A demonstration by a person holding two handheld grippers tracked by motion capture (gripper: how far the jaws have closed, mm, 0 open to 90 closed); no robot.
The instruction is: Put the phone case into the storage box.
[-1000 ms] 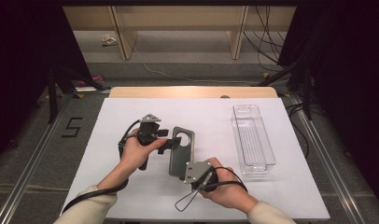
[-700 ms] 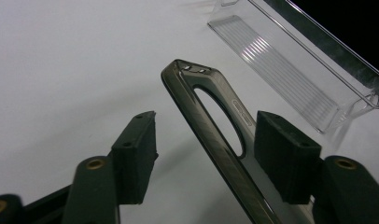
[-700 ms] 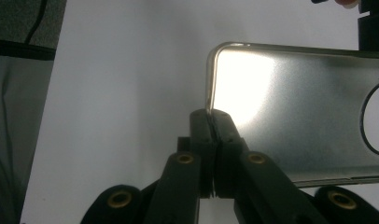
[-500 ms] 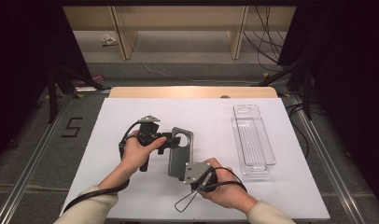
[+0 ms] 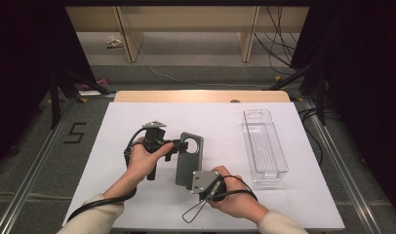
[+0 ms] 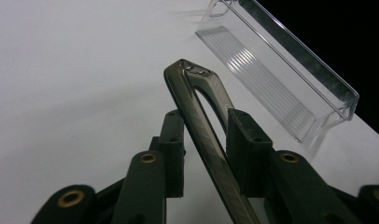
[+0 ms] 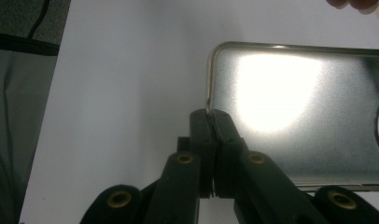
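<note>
Smoky grey plastic, half see-through: a phone case [image 5: 188, 158] is what we find both grippers working on, held just above the white surface [image 5: 137, 122] a little toward its near edge, roughly midway between the left and right edges.

Left gripper [image 5: 172, 145]: jaws have just been closing. In the left gripper view [image 6: 204, 140] the case [image 6: 201, 100] stands edge-on between the two pads, running diagonally. The right-hand pad lies against it; at the left-hand pad we cannot tell contact from a narrow gap. We note it as closed on the rim of the case near the round camera cut-out.

Right gripper [image 5: 193, 183]: jaws clenched on the case. In the right gripper view [image 7: 211, 116] the two pads meet tightly on a corner of the case [image 7: 295, 112], the thin wall pinched between them. The glossy inner face catches a bright glare.

A clear plastic tray [image 5: 264, 146] lies long-ways near the right edge of the surface, well apart from the case and both hands. In the left gripper view this tray [image 6: 276, 70] sits beyond the case, ribbed floor visible.
</note>
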